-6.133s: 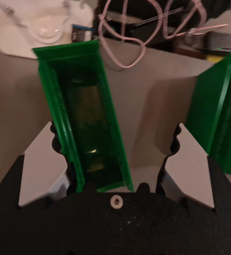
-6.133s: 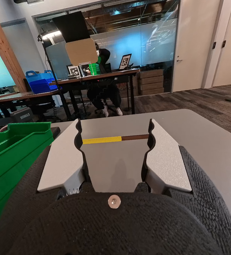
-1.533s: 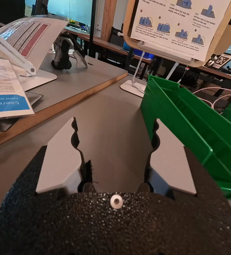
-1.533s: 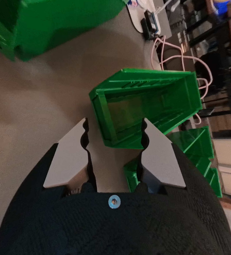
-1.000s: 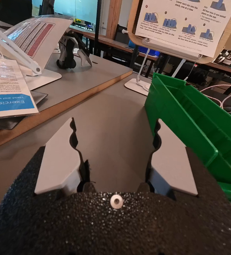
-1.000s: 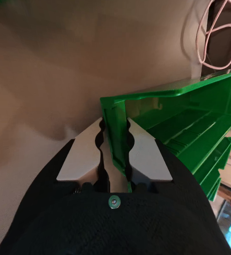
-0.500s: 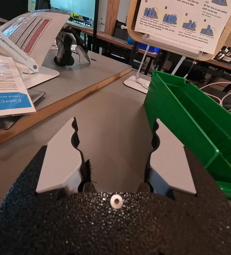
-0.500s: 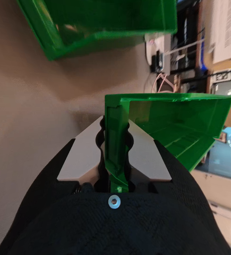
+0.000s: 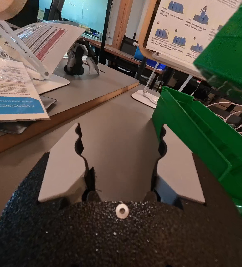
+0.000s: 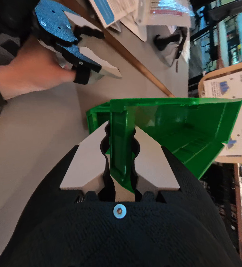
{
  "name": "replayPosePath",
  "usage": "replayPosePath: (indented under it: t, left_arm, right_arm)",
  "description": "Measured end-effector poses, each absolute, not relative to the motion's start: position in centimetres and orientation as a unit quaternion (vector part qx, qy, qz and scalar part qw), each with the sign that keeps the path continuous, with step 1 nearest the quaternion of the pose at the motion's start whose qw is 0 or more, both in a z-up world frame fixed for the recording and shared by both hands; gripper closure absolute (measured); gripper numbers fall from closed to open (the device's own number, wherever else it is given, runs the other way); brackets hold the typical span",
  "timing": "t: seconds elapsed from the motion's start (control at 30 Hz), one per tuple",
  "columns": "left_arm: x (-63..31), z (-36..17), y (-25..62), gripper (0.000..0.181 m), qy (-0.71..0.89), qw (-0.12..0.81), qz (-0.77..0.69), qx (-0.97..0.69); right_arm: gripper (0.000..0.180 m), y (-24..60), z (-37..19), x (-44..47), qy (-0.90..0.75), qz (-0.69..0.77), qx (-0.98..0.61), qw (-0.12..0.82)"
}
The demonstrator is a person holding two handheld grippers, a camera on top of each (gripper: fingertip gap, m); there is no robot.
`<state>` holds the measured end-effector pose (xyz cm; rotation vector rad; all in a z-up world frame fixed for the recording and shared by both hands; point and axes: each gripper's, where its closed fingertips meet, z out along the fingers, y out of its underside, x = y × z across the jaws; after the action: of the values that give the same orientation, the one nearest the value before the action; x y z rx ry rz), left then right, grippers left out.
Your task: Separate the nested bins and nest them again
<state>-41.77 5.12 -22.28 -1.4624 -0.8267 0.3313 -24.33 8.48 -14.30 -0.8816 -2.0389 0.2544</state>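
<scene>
right gripper (image 10: 121, 145) clamps green bin (image 10: 182, 130) end wall | bin airborne

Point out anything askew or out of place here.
The green bin in the right gripper hangs tilted in the air, pinched by one end wall, above another bin on the table. Nothing looks spilled or damaged.

an office-like lab workspace. grey desks (image 9: 117, 137) hold a stand-mounted instruction sheet (image 9: 189, 28) and loose cables (image 9: 233, 114). glass partitions (image 9: 81, 15) stand behind.
</scene>
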Motion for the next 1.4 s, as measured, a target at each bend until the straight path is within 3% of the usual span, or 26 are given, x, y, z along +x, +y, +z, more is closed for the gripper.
replayPosePath:
  t: [0.3,0.47,0.87,1.4]
  left_arm:
    - [-41.8,-22.3,5.2,0.076,-0.365,0.659,0.139,-0.643]
    - [-41.4,-21.1,5.3,0.090,-0.361,0.693,0.108,-0.614]
    - [-41.4,-21.8,5.7,0.086,-0.368,0.684,0.090,-0.624]
    - [-41.0,-21.6,6.1,0.089,-0.352,0.685,0.098,-0.631]
  right_arm:
    - [0.155,8.1,-18.2,-26.7,-0.852,0.017,-0.378,0.361]
    - [0.154,8.7,-19.6,-27.0,-0.855,-0.024,-0.364,0.369]
    - [0.154,9.8,-24.2,-27.3,-0.862,-0.030,-0.377,0.337]
    - [0.153,11.0,-24.1,-28.9,-0.809,-0.037,-0.463,0.361]
